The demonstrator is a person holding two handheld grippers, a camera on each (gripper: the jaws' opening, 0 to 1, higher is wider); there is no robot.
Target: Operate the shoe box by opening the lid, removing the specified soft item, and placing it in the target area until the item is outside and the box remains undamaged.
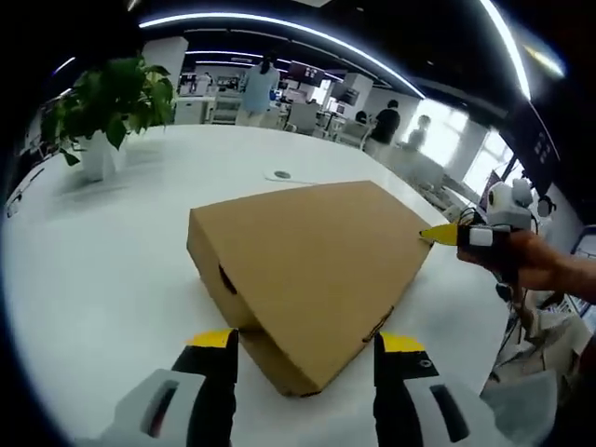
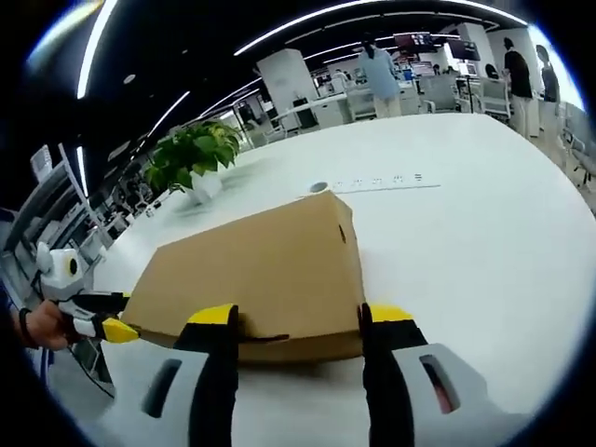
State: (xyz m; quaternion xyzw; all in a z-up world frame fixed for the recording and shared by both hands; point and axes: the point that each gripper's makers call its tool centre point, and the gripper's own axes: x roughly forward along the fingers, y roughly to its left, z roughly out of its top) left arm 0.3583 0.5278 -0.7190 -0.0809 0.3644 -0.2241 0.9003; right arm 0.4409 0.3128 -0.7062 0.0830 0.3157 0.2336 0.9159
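A closed brown cardboard shoe box [image 1: 307,270] lies on the white table [image 1: 102,279], its lid down. My left gripper [image 1: 307,349] is open, its yellow-tipped jaws standing either side of the box's near corner without touching it. In the left gripper view a hand holds the right gripper [image 1: 454,235] at the box's far right corner. In the right gripper view the shoe box [image 2: 261,265] lies just ahead of my right gripper [image 2: 298,321], which is open across the box's near end. The left gripper [image 2: 107,328] sits at the box's left corner there.
A potted plant [image 1: 107,107] stands at the back of the table. A round grommet [image 1: 281,174] and a strip of sockets [image 2: 386,182] sit in the tabletop behind the box. People stand among desks in the background [image 1: 256,88]. The table edge [image 1: 484,307] runs close on the right.
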